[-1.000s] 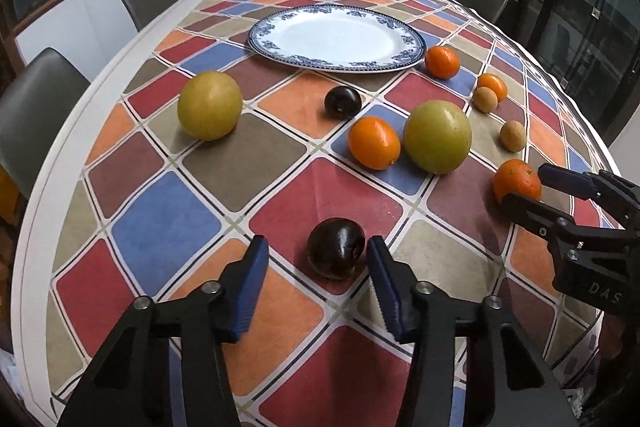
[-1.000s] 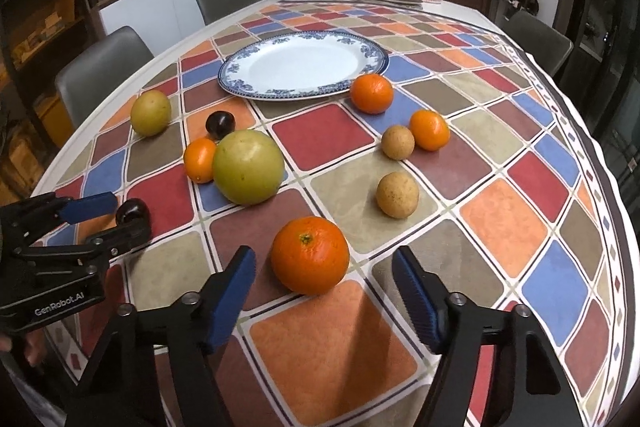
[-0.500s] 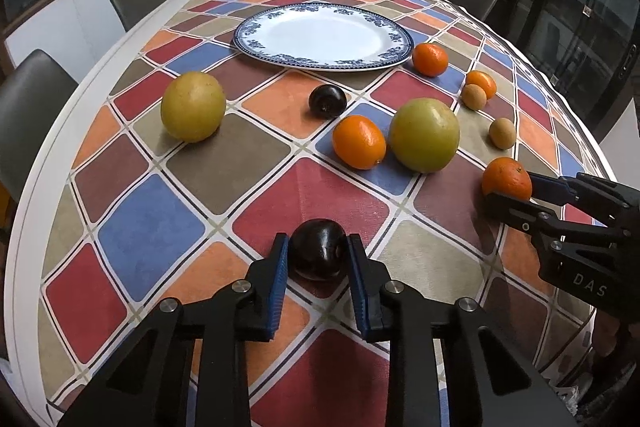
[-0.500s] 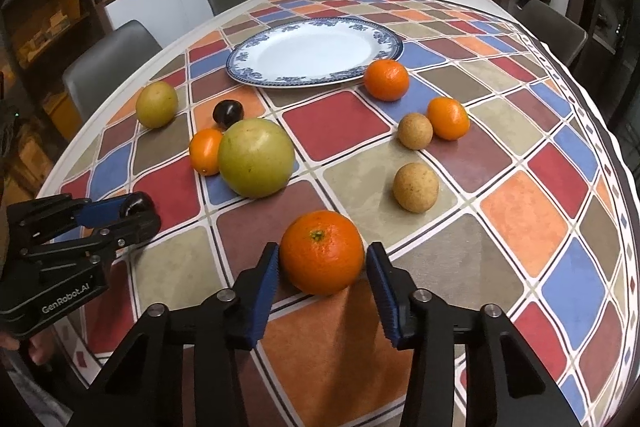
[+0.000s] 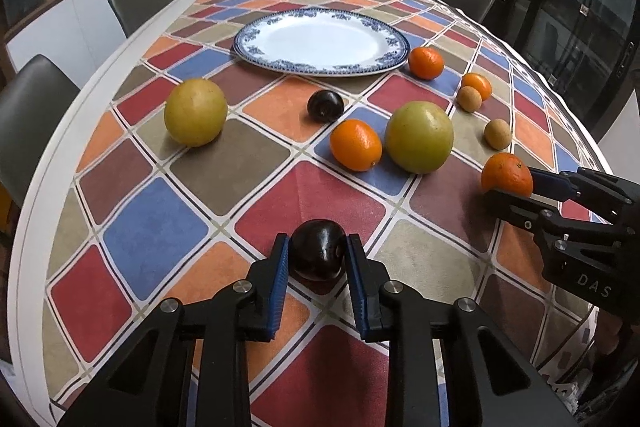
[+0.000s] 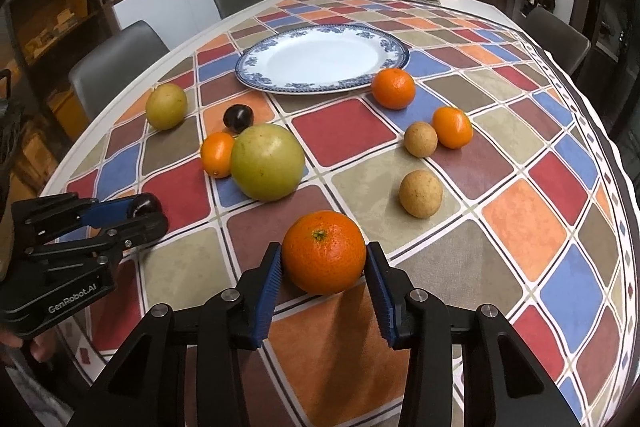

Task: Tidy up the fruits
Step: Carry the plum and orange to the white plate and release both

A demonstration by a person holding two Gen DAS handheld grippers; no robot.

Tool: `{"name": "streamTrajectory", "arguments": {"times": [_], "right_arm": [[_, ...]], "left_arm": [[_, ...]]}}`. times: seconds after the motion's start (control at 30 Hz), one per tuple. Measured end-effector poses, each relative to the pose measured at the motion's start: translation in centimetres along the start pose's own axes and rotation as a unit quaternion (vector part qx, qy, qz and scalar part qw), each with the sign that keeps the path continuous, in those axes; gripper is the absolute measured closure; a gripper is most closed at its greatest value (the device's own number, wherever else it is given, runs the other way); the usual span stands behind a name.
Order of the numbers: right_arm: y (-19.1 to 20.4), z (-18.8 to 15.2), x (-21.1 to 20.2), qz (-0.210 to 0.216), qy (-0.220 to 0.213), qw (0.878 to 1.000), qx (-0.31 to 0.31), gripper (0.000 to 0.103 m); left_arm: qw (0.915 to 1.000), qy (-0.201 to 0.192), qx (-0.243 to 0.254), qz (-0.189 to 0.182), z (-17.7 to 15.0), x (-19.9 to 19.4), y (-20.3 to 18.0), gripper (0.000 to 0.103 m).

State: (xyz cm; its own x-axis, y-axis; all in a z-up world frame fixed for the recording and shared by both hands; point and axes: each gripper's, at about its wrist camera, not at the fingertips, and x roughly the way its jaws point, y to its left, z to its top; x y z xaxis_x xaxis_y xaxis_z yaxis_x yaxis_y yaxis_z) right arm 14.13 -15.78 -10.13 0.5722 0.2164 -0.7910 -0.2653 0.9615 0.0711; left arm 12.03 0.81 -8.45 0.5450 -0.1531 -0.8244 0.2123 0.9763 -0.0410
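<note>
The left gripper (image 5: 318, 259) pinches a dark purple, glossy round plum (image 5: 318, 254) between its blue ribbed pads, the fruit sitting low on the tablecloth of coloured diamond patches (image 5: 160, 227). The right gripper (image 6: 325, 269) is pressed onto a round orange tangerine with a green stem scar (image 6: 324, 251), one pad on each flank. Seen from the left claw, the right one reaches in from the right side, its tangerine (image 5: 507, 174) close to the cloth's right edge. Straight ahead of the plum lies a bare red patch, then a smaller oval orange (image 5: 355, 144) touching or just beside a large yellow-green round fruit (image 5: 419, 137); whether they touch cannot be told. Farther ahead sits a second dark plum (image 5: 325, 105), and beyond it the white plate with a blue patterned rim (image 5: 320, 67), nothing on it. Ahead and to the left a yellow-green pear-like fruit (image 5: 195, 111) stands alone, with open cloth all round it down to the white table edge (image 5: 40, 187) on the left. Ahead of the right claw a small tan oval fruit (image 6: 421, 194) lies near, slightly right; farther on, another tan fruit (image 6: 420, 139) touches a small orange (image 6: 452, 127), and a larger orange (image 6: 393, 88) sits just beside the plate rim. To the right of that claw the cloth runs bare to the table's curved edge.
</note>
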Motion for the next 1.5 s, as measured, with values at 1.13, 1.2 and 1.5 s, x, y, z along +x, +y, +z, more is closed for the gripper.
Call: {"name": "streamTrajectory", "arguments": {"times": [1.13,1.2,1.5], "right_arm": [[-0.6,12.4,-1.8,0.049,-0.084,0.994,-0.050,0.061],[-0.8,13.4,-1.3,0.049,-0.082,0.994,-0.049,0.061],[-1.9,17.6,2.4,0.043,-0.060,0.996,-0.051,0.061]], "left_arm": [[0.9945,-0.098,0.035,0.003,12.3,-2.1,1.3,0.075],[0.9951,-0.093,0.033,-0.002,13.4,-1.3,1.7,0.075],[0.9973,-0.064,0.036,-0.008,17.3,2.8,3.1,0.075]]}}
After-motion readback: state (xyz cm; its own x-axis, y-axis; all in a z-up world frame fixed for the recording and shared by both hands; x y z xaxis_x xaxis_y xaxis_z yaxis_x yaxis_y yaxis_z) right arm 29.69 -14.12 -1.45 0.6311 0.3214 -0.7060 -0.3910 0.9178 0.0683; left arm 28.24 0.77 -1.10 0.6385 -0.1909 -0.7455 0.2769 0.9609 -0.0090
